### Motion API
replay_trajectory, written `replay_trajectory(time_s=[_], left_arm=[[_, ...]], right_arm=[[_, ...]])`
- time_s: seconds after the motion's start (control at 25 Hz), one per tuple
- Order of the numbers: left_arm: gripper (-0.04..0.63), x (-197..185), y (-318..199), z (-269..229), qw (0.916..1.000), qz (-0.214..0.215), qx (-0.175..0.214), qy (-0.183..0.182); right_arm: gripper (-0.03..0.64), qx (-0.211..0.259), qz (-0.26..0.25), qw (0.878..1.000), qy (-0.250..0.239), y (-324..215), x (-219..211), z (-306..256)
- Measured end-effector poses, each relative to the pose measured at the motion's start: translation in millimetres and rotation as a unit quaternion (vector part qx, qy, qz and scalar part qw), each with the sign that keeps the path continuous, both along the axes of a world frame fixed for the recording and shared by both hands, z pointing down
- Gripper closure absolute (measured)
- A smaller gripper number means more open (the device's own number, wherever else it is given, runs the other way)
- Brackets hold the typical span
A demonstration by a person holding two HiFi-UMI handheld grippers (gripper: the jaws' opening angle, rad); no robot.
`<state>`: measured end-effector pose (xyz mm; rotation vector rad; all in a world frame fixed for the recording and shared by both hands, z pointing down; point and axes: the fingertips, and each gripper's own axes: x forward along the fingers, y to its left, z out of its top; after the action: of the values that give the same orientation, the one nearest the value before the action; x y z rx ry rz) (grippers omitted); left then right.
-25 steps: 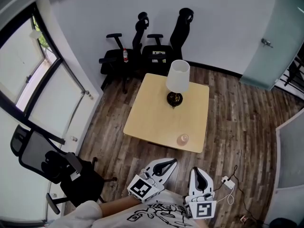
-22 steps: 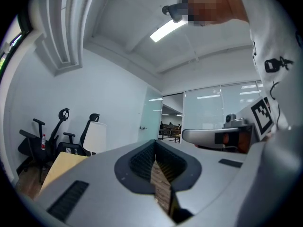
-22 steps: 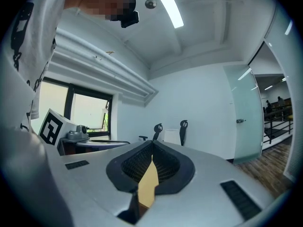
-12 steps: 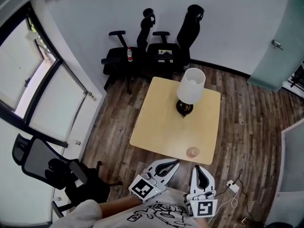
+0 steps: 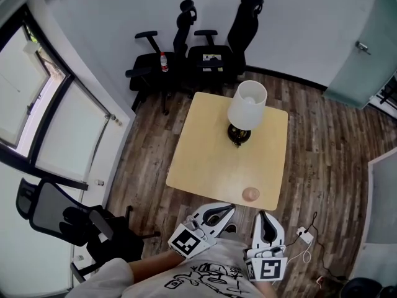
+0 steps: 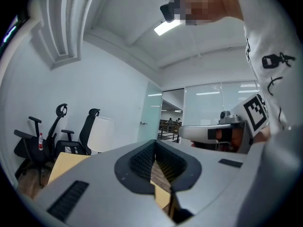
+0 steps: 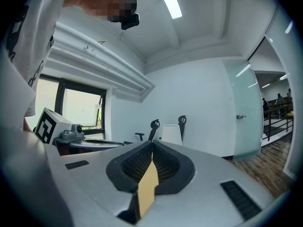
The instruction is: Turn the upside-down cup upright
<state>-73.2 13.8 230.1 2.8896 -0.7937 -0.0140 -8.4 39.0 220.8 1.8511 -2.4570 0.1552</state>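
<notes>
Cup untouched by the table's near edge, flip not yet begun; left gripper and right gripper clenched, empty.

No lettering can be read; the shirt's print is too small to decipher

A pinkish cup sits at the table edge (lamp farther back).
</notes>
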Motion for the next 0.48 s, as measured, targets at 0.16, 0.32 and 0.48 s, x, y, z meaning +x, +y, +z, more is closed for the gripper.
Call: replay_trajectory(time_s=[0.16, 0.32, 0.48], left_arm=[[0.586, 16, 2, 11, 0.9999, 0.003, -0.014, -0.007], [0.586, 32, 6, 17, 0.9996, 0.013, -0.024, -0.012], [0.584, 48, 5, 26, 0.9992, 0.026, -0.005, -0.03]], right_arm=[[0.594, -0.001, -0.002, 1.0, 0.004, 0, 17, 3], [0.594, -0.003, -0.007, 1.0, 0.015, 1, 35, 4], [0.594, 0.0, -0.014, 1.0, 0.024, -3, 49, 15]])
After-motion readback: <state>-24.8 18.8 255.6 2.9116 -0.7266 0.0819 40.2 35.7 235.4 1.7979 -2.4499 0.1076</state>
